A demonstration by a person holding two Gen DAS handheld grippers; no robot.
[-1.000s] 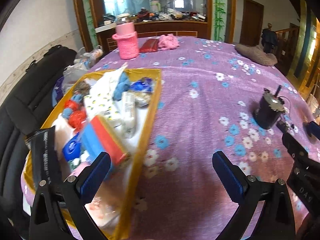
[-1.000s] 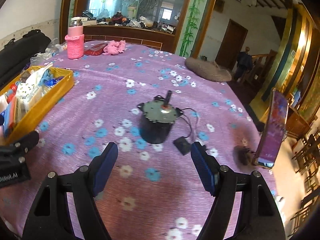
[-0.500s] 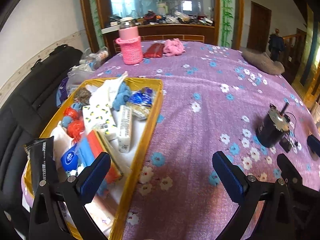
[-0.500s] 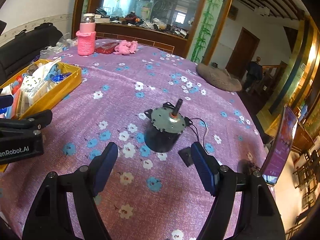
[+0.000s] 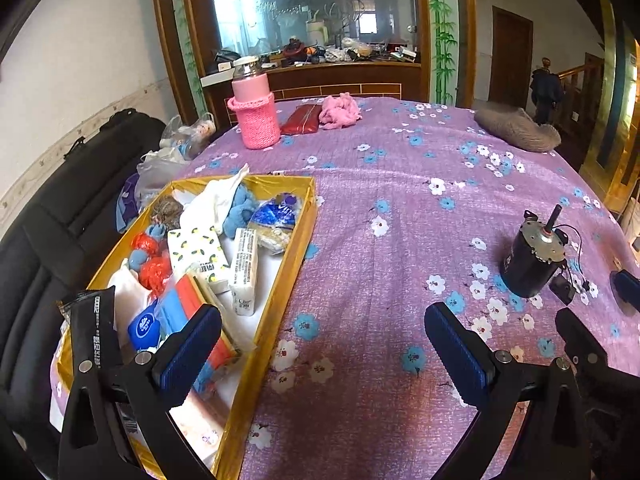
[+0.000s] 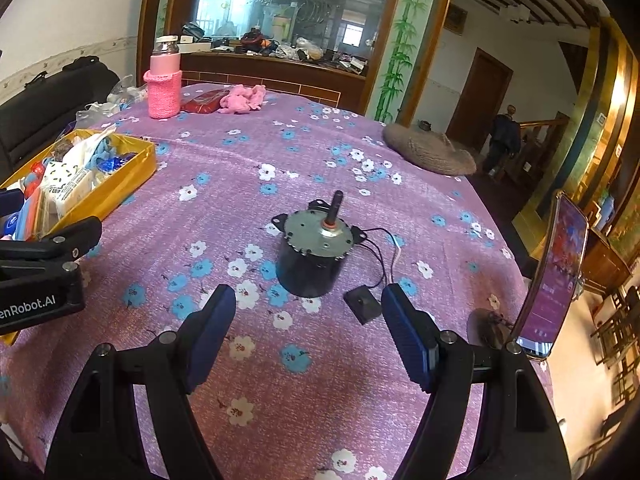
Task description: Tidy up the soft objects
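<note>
Left tongs point(image 5: 322, 348) stand with jaws wide apart and nothing between the pads; they hang over bare cloth point(image 5: 400, 240), the left pad overlapping the near end of the yellow tray point(image 5: 302, 224). Right tongs point(image 6: 308, 334) likewise stand apart and empty, aimed downward at the cloth with the motor point(image 6: 314, 256) just beyond the pads, not touching them.

The tray sits at the left edge of the table, its long axis running away from the left tongs and slightly leftward. It already holds soft packets, tissue packs and yarn-like pieces. Loose soft things outside it appear to be two: the pink bundle point(image 5: 340, 110), far across the table beside a red pouch point(image 5: 300, 119) and a pink bottle point(image 5: 253, 116), and the grey slipper point(image 6: 428, 150), far right.

Deciding relation, as a judgement: the slipper lies ahead and right of the right tongs, beyond the motor, its long axis running crosswise to the jaws' line of sight. The right hand is the nearer one to it. The pink bundle lies ahead of the left tongs, well apart, past the tray's far end; the left hand is nearer to that and to the tray.

The motor is hard and stands directly in the right tongs' path; a reach to the slipper would need to pass it on one side.
</note>
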